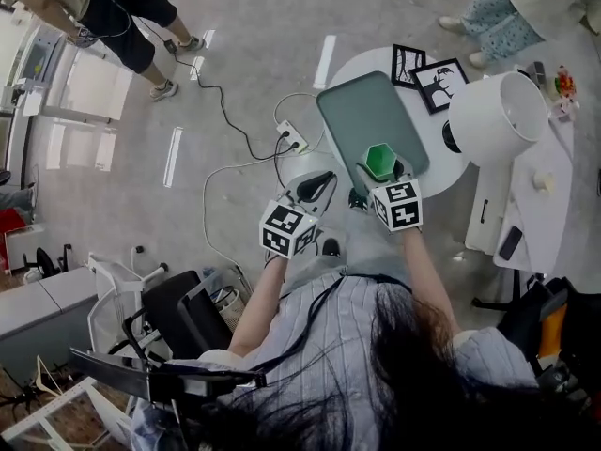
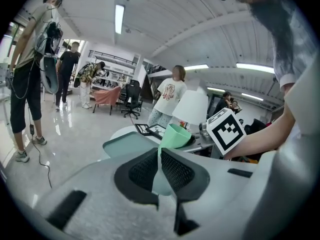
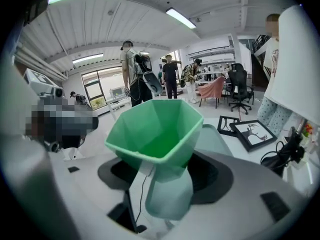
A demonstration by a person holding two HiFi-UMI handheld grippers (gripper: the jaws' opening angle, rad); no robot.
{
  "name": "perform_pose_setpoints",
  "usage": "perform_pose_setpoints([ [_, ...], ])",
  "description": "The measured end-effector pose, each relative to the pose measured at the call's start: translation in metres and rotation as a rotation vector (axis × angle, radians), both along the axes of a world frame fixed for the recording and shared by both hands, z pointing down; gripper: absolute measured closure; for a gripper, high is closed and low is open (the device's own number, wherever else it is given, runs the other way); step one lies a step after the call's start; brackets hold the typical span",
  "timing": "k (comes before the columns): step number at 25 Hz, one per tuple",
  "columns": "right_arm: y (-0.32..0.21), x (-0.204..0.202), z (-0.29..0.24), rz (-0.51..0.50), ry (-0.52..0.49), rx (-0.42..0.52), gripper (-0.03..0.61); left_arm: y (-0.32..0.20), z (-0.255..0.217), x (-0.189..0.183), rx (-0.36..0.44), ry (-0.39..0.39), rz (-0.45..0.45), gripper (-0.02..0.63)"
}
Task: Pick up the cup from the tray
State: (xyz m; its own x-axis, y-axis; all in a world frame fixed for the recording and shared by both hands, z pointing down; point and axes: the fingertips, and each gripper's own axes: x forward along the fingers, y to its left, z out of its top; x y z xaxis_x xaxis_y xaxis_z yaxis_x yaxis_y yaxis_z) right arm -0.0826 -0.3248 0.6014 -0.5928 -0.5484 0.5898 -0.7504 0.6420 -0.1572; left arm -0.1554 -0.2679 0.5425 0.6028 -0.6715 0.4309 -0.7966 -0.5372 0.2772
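The green faceted cup (image 1: pixel 380 161) (image 3: pixel 155 129) is off the tray, with my right gripper (image 1: pixel 380 173) (image 3: pixel 165 180) shut on its lower part. It hangs over the near end of the grey-green tray (image 1: pixel 362 116) (image 3: pixel 216 139), which lies bare on the round white table (image 1: pixel 441 163). My left gripper (image 1: pixel 319 186) (image 2: pixel 160 160) is to the left of the table, off its edge, jaws almost together with nothing between them. In the left gripper view the cup (image 2: pixel 176 135) shows ahead, beside the right gripper's marker cube (image 2: pixel 226 130).
A white lamp shade (image 1: pixel 498 116) and two black picture frames (image 1: pixel 427 75) stand beyond the tray. A power strip with cables (image 1: pixel 291 139) lies on the floor to the left. People stand at the far left (image 1: pixel 122 17) and top right (image 1: pixel 526 7). A black chair (image 1: pixel 188 318) is near me.
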Motion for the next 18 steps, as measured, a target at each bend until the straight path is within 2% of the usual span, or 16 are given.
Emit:
perform_pose_setpoints([
  [10, 0.081, -0.024, -0.022, -0.018, 0.002, 0.036, 0.267, 0.07, -0.014, -0.02, 0.052, 0.009, 0.0, 0.598],
  [18, 0.139, -0.023, -0.031, -0.014, 0.023, 0.057, 0.267, 0.119, -0.015, -0.022, 0.065, 0.036, 0.007, 0.598],
])
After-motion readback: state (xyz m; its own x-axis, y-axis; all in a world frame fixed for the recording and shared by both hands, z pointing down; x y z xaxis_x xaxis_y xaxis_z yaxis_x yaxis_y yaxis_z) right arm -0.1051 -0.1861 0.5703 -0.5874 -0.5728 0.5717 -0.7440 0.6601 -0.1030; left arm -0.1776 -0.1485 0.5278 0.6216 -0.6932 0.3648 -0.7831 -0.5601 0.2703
